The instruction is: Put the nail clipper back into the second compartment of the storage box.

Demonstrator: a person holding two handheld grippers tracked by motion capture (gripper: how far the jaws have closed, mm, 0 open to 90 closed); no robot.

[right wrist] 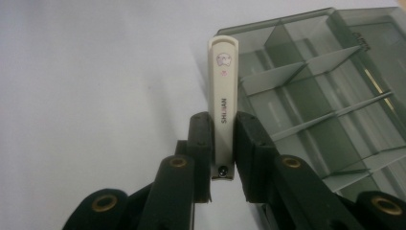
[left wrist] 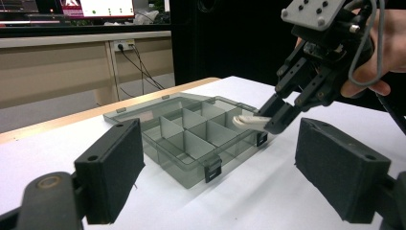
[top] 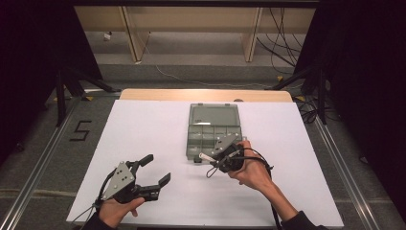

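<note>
A smoky grey compartment box (top: pixel 210 136) lies open mid-table, its lid (top: pixel 214 115) folded back flat and its cells empty. My right gripper (top: pixel 211 158) hovers at the box's near edge, shut on a white nail clipper (top: pixel 206 156). In the right gripper view the clipper (right wrist: pixel 223 86) sticks out lengthwise between the jaws, its tip over the corner of the box (right wrist: pixel 325 96). The left gripper view shows that clipper (left wrist: pixel 246 121) just above the front right cells of the box (left wrist: pixel 191 129). My left gripper (top: pixel 158 168) rests open near the front left, holding nothing.
A white sheet (top: pixel 143 129) covers the table, with a wooden edge (top: pixel 206 94) at the far side. On the floor to the left is a taped "5" (top: pixel 81 130). Dark stands (top: pixel 67 81) flank the table, and cables (top: pixel 282 43) trail behind.
</note>
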